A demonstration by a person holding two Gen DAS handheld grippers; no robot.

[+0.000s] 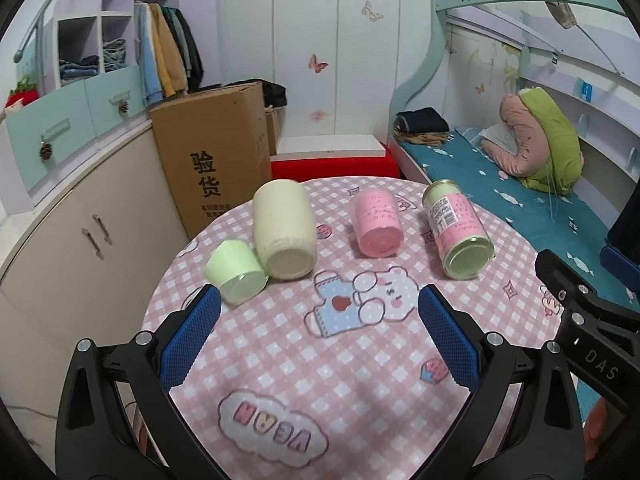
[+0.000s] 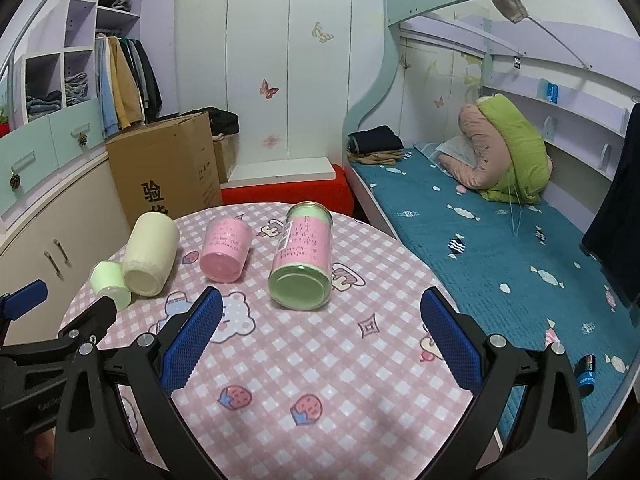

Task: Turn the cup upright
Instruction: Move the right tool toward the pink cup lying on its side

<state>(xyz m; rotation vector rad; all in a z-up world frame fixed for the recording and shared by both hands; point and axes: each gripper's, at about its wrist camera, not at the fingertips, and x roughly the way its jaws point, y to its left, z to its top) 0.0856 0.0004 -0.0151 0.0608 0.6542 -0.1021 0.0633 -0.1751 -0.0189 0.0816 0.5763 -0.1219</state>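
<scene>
Since four cups lie tipped over: none is upright, so the task looks unstarted (a judgement from how they lie).
Cups on the table: small green cup, cream cup, pink cup and labelled glass cup lie in a loose row on the far half of the round table, which has a pink checked cloth.
Long axes: each runs roughly away from the cameras, with one round end turned toward the jaws; whether that end is base or mouth I cannot tell for certain.
Left gripper: jaws wide apart, holding nothing; hovers over the near middle of the table, with the small green cup just beyond its left pad and the cream cup touching that cup.
Right gripper: jaws wide apart, holding nothing; the labelled glass cup lies straight ahead, between the lines of the two fingers and nearest of all.
Nearer hand: right for the labelled glass cup, left for the small green cup (likely the easiest pairings).
Coming move: the jaws would probably close across a cup's side, then swing it up onto its base.
In the way: the small green and cream cups touch, so gripping either may nudge the other; the pink cup lies apart from its neighbours.
Around: cardboard box behind the table, bunk bed to the right.
</scene>
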